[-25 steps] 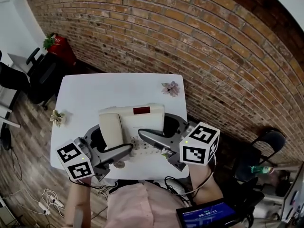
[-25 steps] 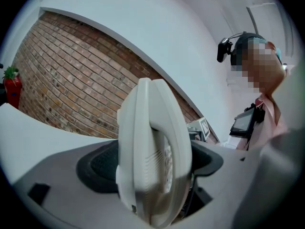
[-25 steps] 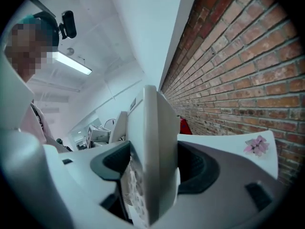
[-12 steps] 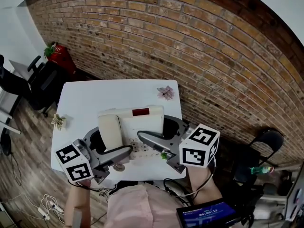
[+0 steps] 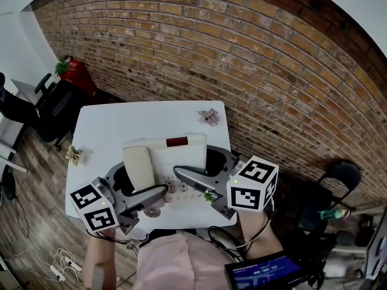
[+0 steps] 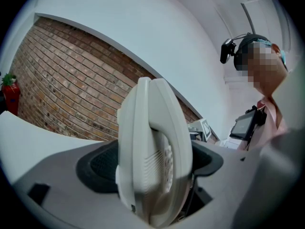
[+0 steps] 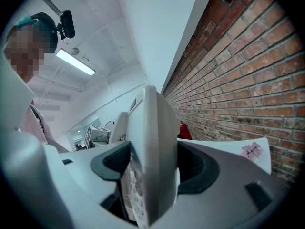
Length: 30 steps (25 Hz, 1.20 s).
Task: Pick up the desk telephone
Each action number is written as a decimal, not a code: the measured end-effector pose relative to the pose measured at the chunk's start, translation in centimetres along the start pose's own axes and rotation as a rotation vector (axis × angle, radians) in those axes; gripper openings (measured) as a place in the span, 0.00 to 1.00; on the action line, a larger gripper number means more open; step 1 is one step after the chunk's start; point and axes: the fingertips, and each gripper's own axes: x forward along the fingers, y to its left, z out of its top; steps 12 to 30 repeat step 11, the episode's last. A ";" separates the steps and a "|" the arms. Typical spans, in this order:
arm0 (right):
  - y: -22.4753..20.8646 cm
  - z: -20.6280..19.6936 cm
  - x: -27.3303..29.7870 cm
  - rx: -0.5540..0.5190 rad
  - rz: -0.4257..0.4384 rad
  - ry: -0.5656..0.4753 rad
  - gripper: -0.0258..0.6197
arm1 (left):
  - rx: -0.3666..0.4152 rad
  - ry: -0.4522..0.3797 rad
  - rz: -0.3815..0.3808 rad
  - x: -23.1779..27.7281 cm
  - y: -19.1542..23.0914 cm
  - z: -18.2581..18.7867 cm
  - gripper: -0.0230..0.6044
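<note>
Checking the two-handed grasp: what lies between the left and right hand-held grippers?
The desk telephone, its ends clamped by the left hand-held gripper and the right hand-held gripper, as the head view shows.

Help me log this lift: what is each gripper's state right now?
Left gripper: closed, clamping one side of the desk telephone.
Right gripper: closed, clamping the opposite side of the desk telephone.

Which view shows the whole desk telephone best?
The head view: the desk telephone appears whole, with handset and display. The left gripper view shows only its handset end, edge-on; the right gripper view shows only its other end.
</note>
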 end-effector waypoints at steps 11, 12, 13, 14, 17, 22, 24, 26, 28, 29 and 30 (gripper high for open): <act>-0.2 -0.2 -0.2 0.003 0.003 -0.004 0.51 | -0.001 0.010 0.002 0.3 0.0 -0.3 0.74; -0.2 -0.2 -0.2 0.003 0.003 -0.004 0.51 | -0.001 0.010 0.002 0.3 0.0 -0.3 0.74; -0.2 -0.2 -0.2 0.003 0.003 -0.004 0.51 | -0.001 0.010 0.002 0.3 0.0 -0.3 0.74; -0.2 -0.2 -0.2 0.003 0.003 -0.004 0.51 | -0.001 0.010 0.002 0.3 0.0 -0.3 0.74; -0.2 -0.2 -0.2 0.003 0.003 -0.004 0.51 | -0.001 0.010 0.002 0.3 0.0 -0.3 0.74; -0.2 -0.2 -0.2 0.003 0.003 -0.004 0.51 | -0.001 0.010 0.002 0.3 0.0 -0.3 0.74; -0.2 -0.2 -0.2 0.003 0.003 -0.004 0.51 | -0.001 0.010 0.002 0.3 0.0 -0.3 0.74; -0.2 -0.2 -0.2 0.003 0.003 -0.004 0.51 | -0.001 0.010 0.002 0.3 0.0 -0.3 0.74; -0.2 -0.2 -0.2 0.003 0.003 -0.004 0.51 | -0.001 0.010 0.002 0.3 0.0 -0.3 0.74; -0.2 -0.2 -0.2 0.003 0.003 -0.004 0.51 | -0.001 0.010 0.002 0.3 0.0 -0.3 0.74; -0.2 -0.2 -0.2 0.003 0.003 -0.004 0.51 | -0.001 0.010 0.002 0.3 0.0 -0.3 0.74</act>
